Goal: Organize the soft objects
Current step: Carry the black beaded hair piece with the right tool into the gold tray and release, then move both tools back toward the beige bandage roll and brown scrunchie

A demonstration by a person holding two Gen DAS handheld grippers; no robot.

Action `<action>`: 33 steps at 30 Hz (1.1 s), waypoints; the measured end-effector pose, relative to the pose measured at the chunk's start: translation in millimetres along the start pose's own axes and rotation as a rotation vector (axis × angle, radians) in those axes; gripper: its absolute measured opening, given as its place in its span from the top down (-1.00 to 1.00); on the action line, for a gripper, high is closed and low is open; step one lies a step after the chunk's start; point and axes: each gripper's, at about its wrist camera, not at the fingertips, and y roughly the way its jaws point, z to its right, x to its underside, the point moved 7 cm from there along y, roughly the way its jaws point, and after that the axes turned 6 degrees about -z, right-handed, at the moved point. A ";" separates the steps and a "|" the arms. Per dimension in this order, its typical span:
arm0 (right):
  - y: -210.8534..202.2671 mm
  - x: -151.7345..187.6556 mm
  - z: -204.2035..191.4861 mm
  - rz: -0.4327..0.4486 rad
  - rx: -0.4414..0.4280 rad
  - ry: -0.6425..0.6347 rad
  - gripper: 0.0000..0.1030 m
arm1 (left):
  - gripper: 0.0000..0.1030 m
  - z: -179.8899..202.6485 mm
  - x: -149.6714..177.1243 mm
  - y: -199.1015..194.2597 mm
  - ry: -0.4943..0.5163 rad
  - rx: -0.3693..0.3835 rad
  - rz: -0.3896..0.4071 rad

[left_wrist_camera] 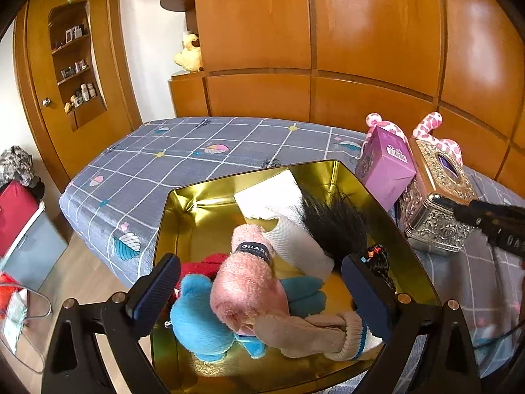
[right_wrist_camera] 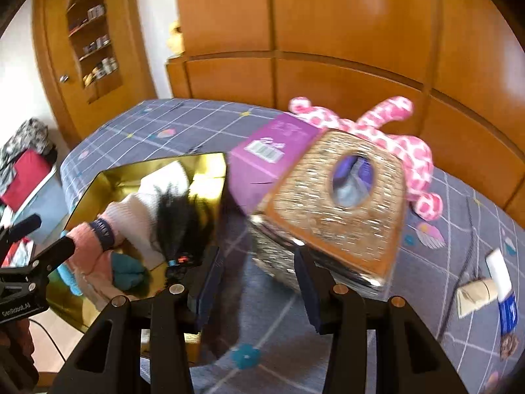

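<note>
A shiny gold tin [left_wrist_camera: 183,216] stands on the bed's near edge and holds soft items: a rolled pink sock [left_wrist_camera: 244,282], a blue plush [left_wrist_camera: 197,318], a beige sock [left_wrist_camera: 315,331], a white cloth [left_wrist_camera: 288,223], a black hair tuft [left_wrist_camera: 334,223] and a red item [left_wrist_camera: 203,266]. My left gripper [left_wrist_camera: 261,290] is open, its fingers either side of the pink sock, just above the tin. My right gripper [right_wrist_camera: 259,285] is open and empty over the bed, between the tin [right_wrist_camera: 98,180] and an ornate metal tissue box [right_wrist_camera: 328,216]. A pink spotted plush [right_wrist_camera: 403,144] lies behind that box.
A purple carton [right_wrist_camera: 275,151] leans beside the tissue box. A cardboard tube and a blue-white wrapper [right_wrist_camera: 502,289] lie on the grey checked bedspread [left_wrist_camera: 183,151] at right. Wooden wardrobe panels stand behind the bed. A red bag and clutter sit on the floor at left.
</note>
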 end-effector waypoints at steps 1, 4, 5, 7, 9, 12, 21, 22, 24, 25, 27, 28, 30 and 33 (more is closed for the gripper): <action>-3.5 -0.1 6.5 0.010 -0.001 0.017 0.12 | -0.92 1.2 0.2 -0.2 0.004 0.000 0.001; -15.0 -0.9 24.6 0.041 0.013 0.059 0.12 | -0.92 4.3 0.6 -0.8 0.016 -0.001 0.003; -22.3 -2.2 30.2 0.058 -0.006 0.071 0.12 | -0.92 5.2 1.0 -0.2 0.018 0.000 0.002; -32.5 -3.6 40.4 0.081 0.010 0.074 0.09 | -0.92 7.1 1.9 -0.4 0.022 0.004 0.001; -40.8 -3.9 55.8 0.098 0.049 0.077 0.07 | -0.92 9.7 2.6 -0.5 0.031 0.004 0.001; -44.4 0.3 83.7 0.091 0.102 0.101 0.06 | -0.92 14.6 3.3 -0.6 0.043 0.006 0.000; -61.0 24.3 198.3 0.062 0.294 0.257 0.06 | -0.94 43.3 4.3 -7.7 0.115 0.023 0.017; -63.5 27.4 211.3 0.059 0.323 0.277 0.06 | -0.94 47.6 3.8 -9.0 0.122 0.028 0.020; -67.8 34.3 238.2 0.060 0.363 0.323 0.06 | -0.94 57.6 3.3 -12.5 0.137 0.038 0.027; -71.6 38.8 256.8 0.065 0.379 0.360 0.06 | -0.94 62.0 2.6 -13.8 0.144 0.044 0.030; -75.8 44.3 282.1 0.074 0.407 0.408 0.06 | -0.94 72.5 0.7 -17.2 0.163 0.060 0.038; -79.7 50.0 301.2 0.080 0.435 0.446 0.06 | -0.94 80.1 -0.4 -19.5 0.179 0.073 0.043; -85.3 59.7 326.2 0.091 0.469 0.501 0.06 | -0.94 90.7 -2.2 -23.9 0.201 0.097 0.053; -93.7 82.3 371.2 0.100 0.529 0.642 0.06 | -0.94 115.8 -6.3 -34.4 0.253 0.167 0.079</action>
